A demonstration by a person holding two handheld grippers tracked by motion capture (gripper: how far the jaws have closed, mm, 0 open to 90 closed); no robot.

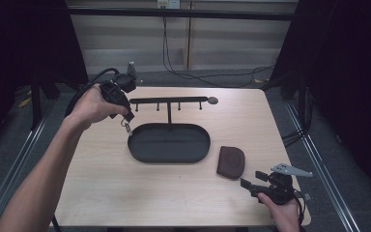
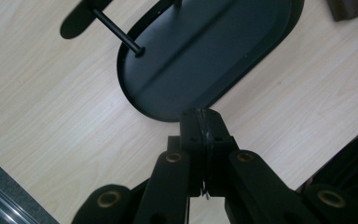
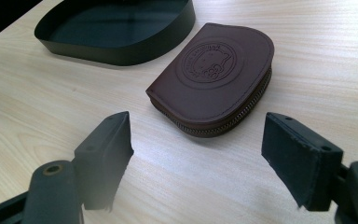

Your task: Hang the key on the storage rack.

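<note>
My left gripper (image 1: pixel 127 116) hangs above the table just left of the black oval tray (image 1: pixel 169 143). Its jaws are shut on a small metal key ring (image 1: pixel 126 127), which dangles below them near the tray's left rim. In the left gripper view the pads (image 2: pixel 204 122) press together over the tray's edge (image 2: pixel 168 114), with a thin metal sliver (image 2: pixel 205 189) caught between them. A black hook rack (image 1: pixel 169 101) rises on a post from the back of the tray. My right gripper (image 1: pixel 251 181) stands open near the front right, and a brown zip pouch (image 3: pixel 214 77) lies just beyond its jaws.
The pouch (image 1: pixel 231 162) lies to the right of the tray on the light wooden table (image 1: pixel 125 193). Several small hooks hang from the rack's bar, and a round disc (image 1: pixel 213 100) ends it on the right. Cables run along the floor behind the table.
</note>
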